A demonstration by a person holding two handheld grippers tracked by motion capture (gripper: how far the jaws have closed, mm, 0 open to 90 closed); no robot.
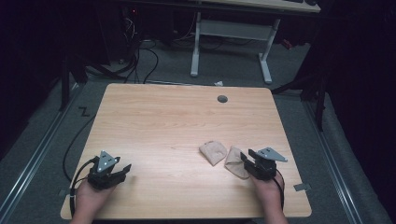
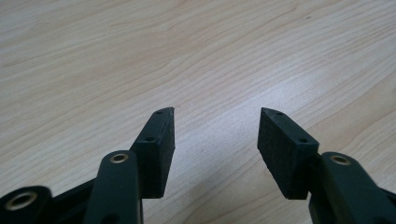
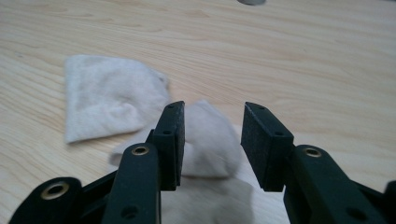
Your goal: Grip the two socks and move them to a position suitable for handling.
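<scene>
Two small beige cloth pieces lie on the wooden table (image 1: 177, 116), right of middle: one flat (image 1: 213, 151), the other crumpled (image 1: 235, 164) beside it. My right gripper (image 1: 246, 158) hovers at the crumpled piece. In the right gripper view its jaws (image 3: 212, 121) stand open, with a raised fold of that piece (image 3: 210, 140) in the gap between them and the pads apart from it. The flat piece (image 3: 107, 95) lies farther off to the left. My left gripper (image 1: 122, 169) rests at the table's near left, open (image 2: 216, 126) over bare wood.
A grey round grommet (image 1: 222, 99) is set into the table near its far edge. Beyond the table stands a white-legged desk frame (image 1: 231, 30), and cables (image 1: 140, 60) lie on the dark floor. Metal rails run along both sides of the table.
</scene>
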